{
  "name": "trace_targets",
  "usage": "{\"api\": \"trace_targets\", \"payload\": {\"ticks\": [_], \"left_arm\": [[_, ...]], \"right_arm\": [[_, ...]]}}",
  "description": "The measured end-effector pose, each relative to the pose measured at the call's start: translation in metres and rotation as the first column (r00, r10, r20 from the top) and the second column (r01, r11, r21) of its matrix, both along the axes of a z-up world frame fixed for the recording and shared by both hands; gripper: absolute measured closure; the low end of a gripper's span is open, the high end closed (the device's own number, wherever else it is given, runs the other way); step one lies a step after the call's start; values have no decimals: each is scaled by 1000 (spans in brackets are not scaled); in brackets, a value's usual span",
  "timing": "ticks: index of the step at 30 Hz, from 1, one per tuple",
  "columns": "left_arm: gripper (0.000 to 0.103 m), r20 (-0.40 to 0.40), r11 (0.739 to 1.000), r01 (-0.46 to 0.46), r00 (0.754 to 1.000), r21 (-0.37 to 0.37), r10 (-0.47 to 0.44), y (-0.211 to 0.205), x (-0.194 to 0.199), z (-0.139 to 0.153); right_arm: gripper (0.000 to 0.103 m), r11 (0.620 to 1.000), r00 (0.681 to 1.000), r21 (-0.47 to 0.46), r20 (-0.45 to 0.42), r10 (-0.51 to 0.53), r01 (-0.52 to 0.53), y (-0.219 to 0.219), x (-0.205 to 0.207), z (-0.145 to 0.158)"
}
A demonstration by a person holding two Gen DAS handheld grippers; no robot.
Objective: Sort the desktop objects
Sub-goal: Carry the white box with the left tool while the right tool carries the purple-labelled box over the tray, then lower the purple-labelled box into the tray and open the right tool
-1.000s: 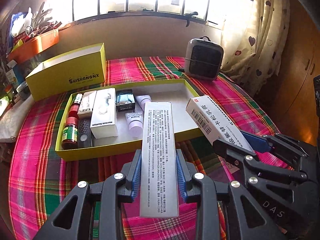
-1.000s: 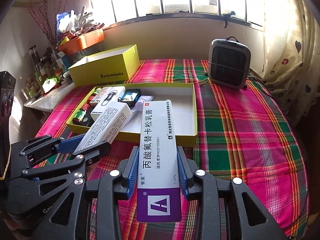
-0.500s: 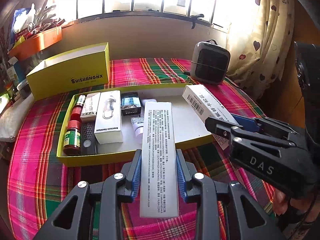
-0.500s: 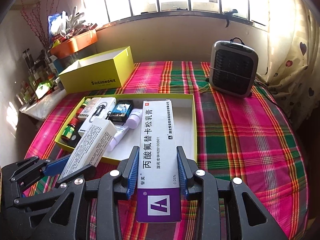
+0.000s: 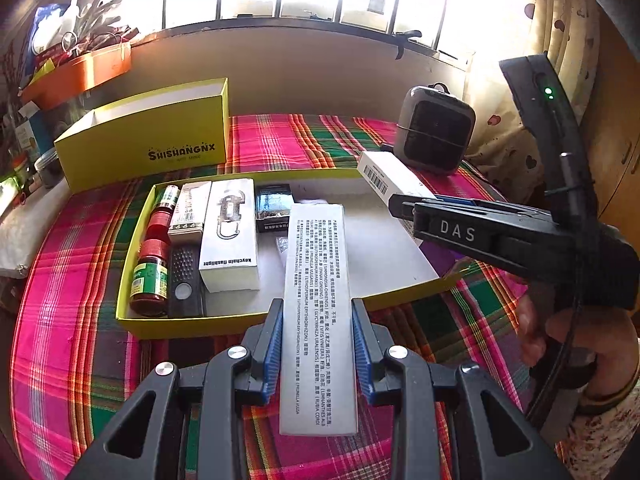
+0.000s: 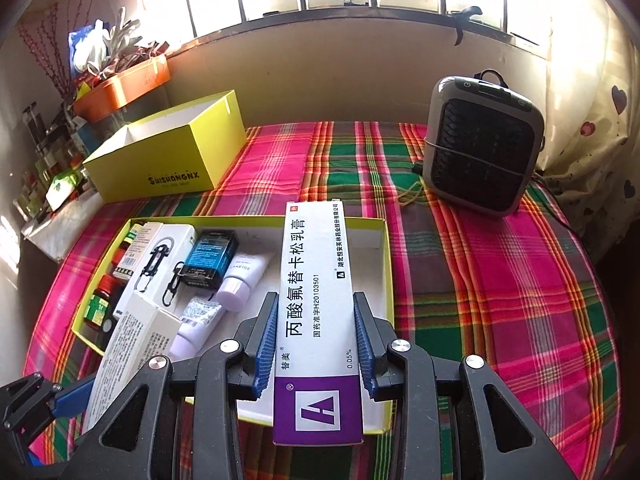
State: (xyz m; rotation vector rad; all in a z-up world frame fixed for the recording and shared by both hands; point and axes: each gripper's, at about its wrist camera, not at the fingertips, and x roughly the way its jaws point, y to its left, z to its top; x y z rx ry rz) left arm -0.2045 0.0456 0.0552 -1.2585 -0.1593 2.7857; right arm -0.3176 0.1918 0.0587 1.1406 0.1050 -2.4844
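Gripping a long grey cardboard carton of fine black print [image 5: 318,320], the left tongs [image 5: 318,354] hover over the shallow yellow tray [image 5: 168,326]; right tongs [image 6: 316,354] clamp a white-and-purple ointment carton [image 6: 316,312] above it.

The silver carton [image 5: 318,312] covers part of the yellow tray [image 5: 138,236], hiding all but a sliver of the tubes [image 5: 282,245] behind it. At three o'clock the right gripper [image 5: 400,204] masks most of its white box [image 5: 380,174] (barcode end showing). The carton's fine print is too small to read.
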Motion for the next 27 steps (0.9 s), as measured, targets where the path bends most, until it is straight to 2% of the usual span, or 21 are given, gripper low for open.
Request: {"api": "trace_targets", "payload": {"ticks": [11, 27], "left_arm": [[71, 14, 1000, -5, 1000, 14, 5, -5, -2, -6], [71, 20, 1000, -2, 1000, 15, 2, -6, -2, -7]], "right_arm": [[66, 999, 999, 28, 22, -29, 29, -6, -13, -21], [66, 999, 999, 46, 19, -30, 29, -15, -13, -34]]}}
